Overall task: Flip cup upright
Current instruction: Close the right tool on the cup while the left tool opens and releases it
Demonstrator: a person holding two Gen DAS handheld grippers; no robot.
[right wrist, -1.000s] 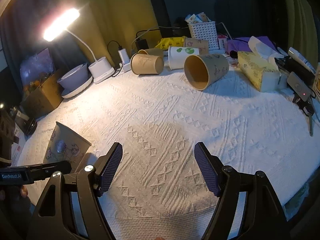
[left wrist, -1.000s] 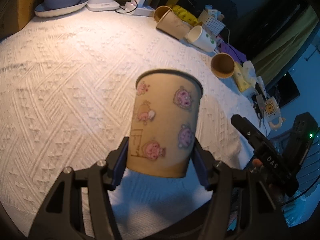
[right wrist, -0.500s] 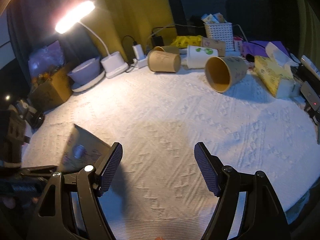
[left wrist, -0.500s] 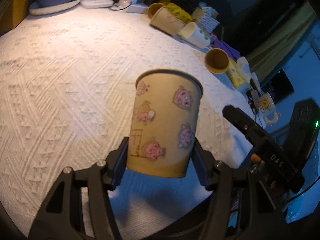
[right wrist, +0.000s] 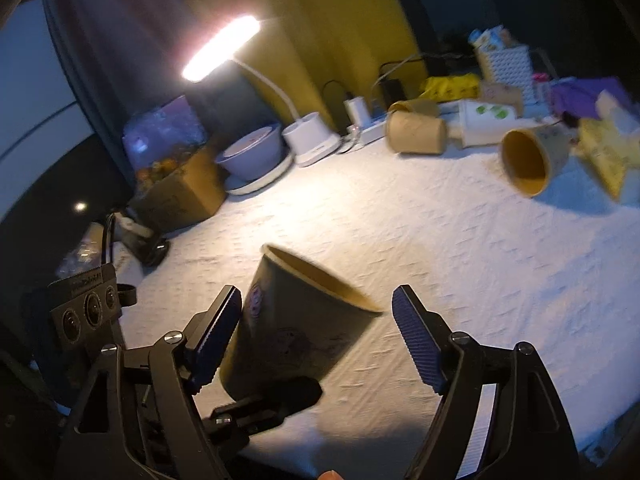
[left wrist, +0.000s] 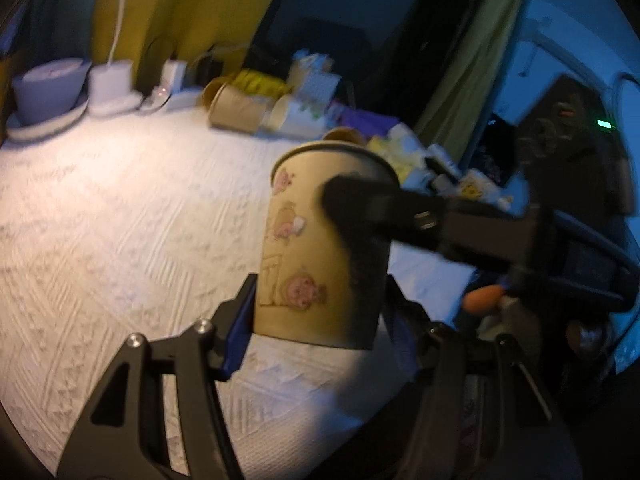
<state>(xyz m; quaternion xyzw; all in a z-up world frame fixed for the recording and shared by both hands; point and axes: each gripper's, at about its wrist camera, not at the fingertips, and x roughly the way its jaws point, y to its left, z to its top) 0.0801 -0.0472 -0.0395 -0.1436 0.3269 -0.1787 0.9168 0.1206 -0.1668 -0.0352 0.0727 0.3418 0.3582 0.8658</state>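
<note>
Partly blurred, cup base hidden between left hand-held gripper pads

Five paper cups are in sight: one cartoon-printed cup at 6 o'clock in the right wrist view, clamped between the fingers of the left gripper, and four lying on their sides on the white cloth toward 1 and 2 o'clock, namely two plain brown cups one behind the other, one white cup with green print and one yellow-lined cup. There are two grippers, the right gripper standing wide apart around the held cup. One lit desk lamp stands at 11 o'clock, with one grey bowl on one plate, one cardboard box, one white lattice basket at 1 o'clock and one yellow tissue pack at 2 o'clock.
</note>
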